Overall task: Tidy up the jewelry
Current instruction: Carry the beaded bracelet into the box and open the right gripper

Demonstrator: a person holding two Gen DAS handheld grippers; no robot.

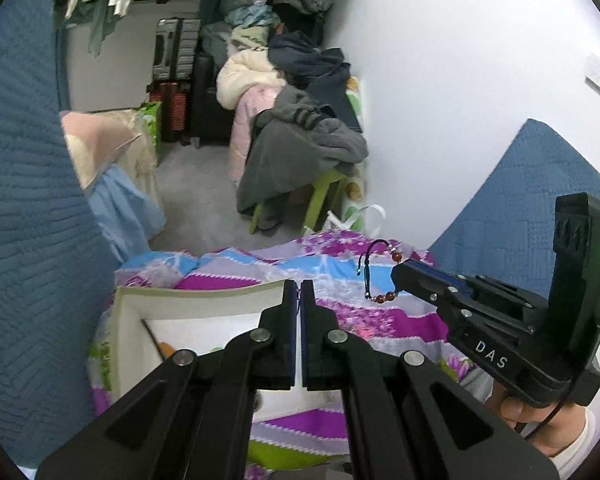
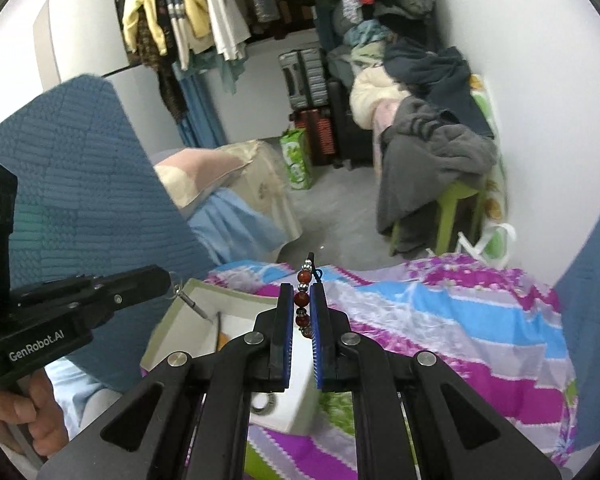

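Note:
A bracelet point(image 2: 301, 299) of red-brown and silver beads on a black cord is pinched between the blue pads of my right gripper point(image 2: 302, 290), which is shut on it. In the left wrist view the bracelet point(image 1: 383, 297) loops out from the right gripper point(image 1: 396, 272) above the bedspread. My left gripper point(image 1: 299, 286) is shut, held over the far wall of an open white box point(image 1: 204, 308). A tiny wire-like wisp shows at the left gripper point(image 2: 166, 280) tip, too small to identify. The box point(image 2: 236, 322) holds thin stick-like pieces and a ring-shaped item.
A purple, blue and white patterned bedspread point(image 2: 460, 312) lies under the box. Blue quilted panels point(image 1: 28, 200) stand at left and right. Beyond are a green stool point(image 2: 456, 208) piled with clothes, suitcases point(image 2: 304, 76), hanging garments and a white wall. A person's hands grip both handles.

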